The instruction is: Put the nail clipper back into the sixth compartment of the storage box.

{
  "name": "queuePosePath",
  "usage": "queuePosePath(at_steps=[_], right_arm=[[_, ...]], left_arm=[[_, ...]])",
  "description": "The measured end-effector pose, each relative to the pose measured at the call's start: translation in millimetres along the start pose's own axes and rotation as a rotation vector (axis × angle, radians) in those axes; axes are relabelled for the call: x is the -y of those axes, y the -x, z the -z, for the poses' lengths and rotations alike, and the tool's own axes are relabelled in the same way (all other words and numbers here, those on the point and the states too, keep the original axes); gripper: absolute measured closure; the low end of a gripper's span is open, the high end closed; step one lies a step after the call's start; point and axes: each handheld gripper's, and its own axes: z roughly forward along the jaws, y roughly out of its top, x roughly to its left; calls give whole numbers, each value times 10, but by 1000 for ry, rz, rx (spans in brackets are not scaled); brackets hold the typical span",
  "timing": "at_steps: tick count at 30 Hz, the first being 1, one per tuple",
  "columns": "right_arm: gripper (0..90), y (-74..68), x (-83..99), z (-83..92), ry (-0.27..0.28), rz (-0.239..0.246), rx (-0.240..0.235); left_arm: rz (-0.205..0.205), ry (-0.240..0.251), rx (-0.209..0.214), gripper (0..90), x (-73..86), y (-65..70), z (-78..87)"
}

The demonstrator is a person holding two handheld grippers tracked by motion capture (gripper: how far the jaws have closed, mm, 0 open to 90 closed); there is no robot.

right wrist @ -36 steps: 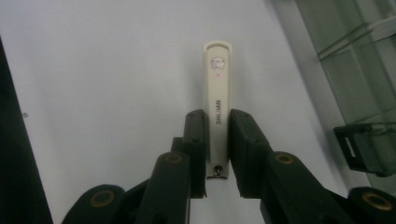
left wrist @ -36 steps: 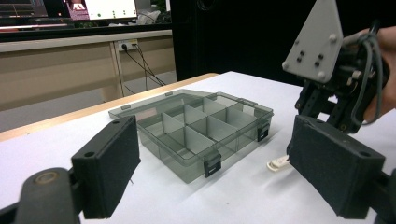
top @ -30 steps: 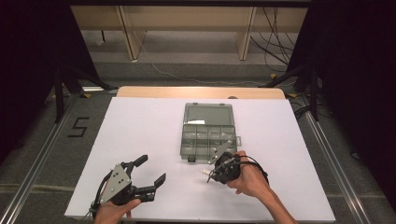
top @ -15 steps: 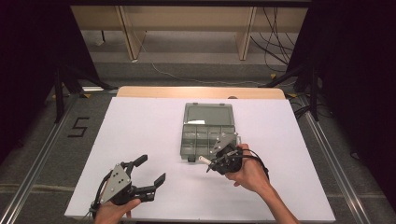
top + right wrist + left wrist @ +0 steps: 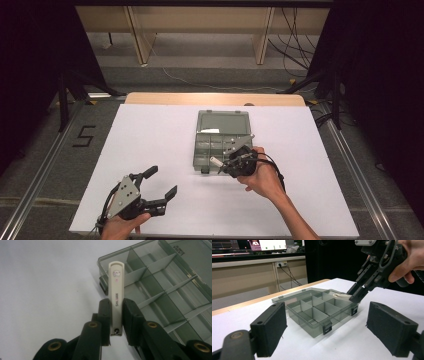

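In the right gripper view the right gripper (image 5: 116, 315) is closed on a cream nail clipper (image 5: 116, 293), one pad on each side of its lower part; the clipper stands up through the middle of the frame, and its rounded tip reaches the near corner of the box (image 5: 160, 290), which fills the upper right of that frame. The box is a grey clear case with dividers and many compartments, and its lid is open.

In the high view the box (image 5: 220, 131) lies a little right of the centre of the frame on the white table (image 5: 150, 135); the right gripper (image 5: 220, 164) is at the lower edge of the box, and the clipper (image 5: 216, 161) points to the left there, just above that edge.

In the left gripper view the right gripper (image 5: 354, 295) comes down from the upper right of the frame, and the clipper (image 5: 340, 296) is over the right side of the box (image 5: 312, 312).

The left gripper (image 5: 161, 186) is in the lower left of the high view, well apart from the box; its jaws are wide open and nothing is between them.
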Motion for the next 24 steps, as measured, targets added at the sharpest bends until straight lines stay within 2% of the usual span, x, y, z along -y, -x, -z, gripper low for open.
queuePosePath(at_steps=[3, 7, 11, 13, 14, 17, 22, 23, 24], right_arm=[[774, 21, -14, -8, 4, -13, 10], [774, 49, -22, -17, 5, -15, -5], [774, 65, -46, -59, 25, -35, 13], [774, 79, -54, -52, 20, -29, 7], [774, 82, -69, -62, 36, -42, 17], [774, 99, -89, -74, 33, -56, 5], [773, 120, -117, -131, 47, -67, 12], [773, 112, -126, -130, 36, -81, 13], [773, 121, -130, -155, 60, -73, 26]], left_arm=[[3, -1, 0, 158, 1, -1, 2], [1, 9, 6, 158, 2, 0, -3], [-1, -1, 0, 158, 1, 0, 2], [-1, -1, 0, 158, 2, 0, 0], [1, -2, -1, 158, 4, -1, -2], [0, -2, -1, 158, 4, -1, -2], [2, -2, -2, 158, 5, -4, 0], [3, -2, -2, 158, 4, -4, 0], [3, -2, -2, 158, 4, -4, 1]])
